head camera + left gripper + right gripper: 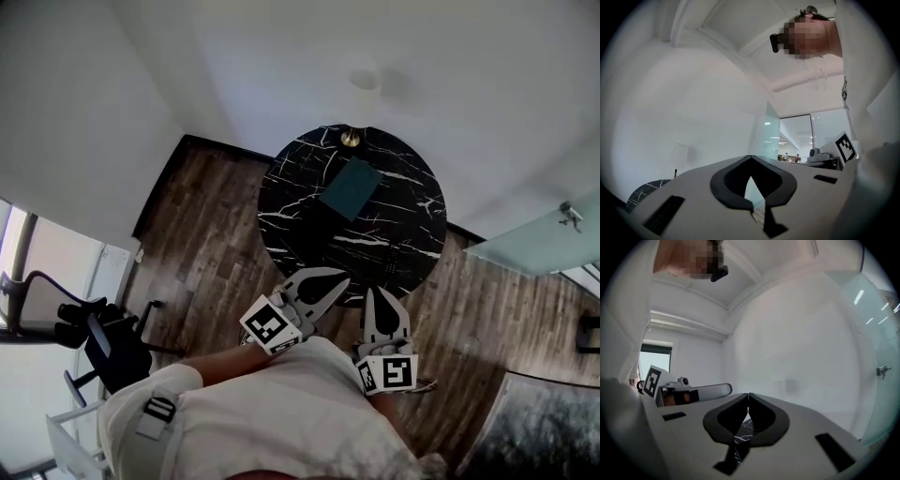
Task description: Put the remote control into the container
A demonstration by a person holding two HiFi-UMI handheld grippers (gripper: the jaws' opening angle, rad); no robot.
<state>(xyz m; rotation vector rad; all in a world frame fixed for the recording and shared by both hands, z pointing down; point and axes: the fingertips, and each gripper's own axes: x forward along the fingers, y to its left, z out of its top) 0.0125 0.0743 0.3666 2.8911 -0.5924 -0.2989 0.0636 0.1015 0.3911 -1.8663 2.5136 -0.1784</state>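
A round black marble table (291, 202) stands ahead of me in the head view. On it lies a teal square container (351, 187), towards the far side. A dark flat oblong with faint dots, apparently the remote control (387, 255), lies near the table's near right edge and is hard to make out. My left gripper (341, 277) and right gripper (374, 293) are held close to my chest, just short of the table's near edge. Both are shut and hold nothing. The left gripper (750, 157) points up at a white wall, and so does the right gripper (748, 394).
A gold lamp base (350, 139) stands at the table's far edge under a white shade (364, 81). The floor around is dark wood. A black office chair (98, 333) is at the left, a frosted glass door (539, 246) at the right. White walls close the far side.
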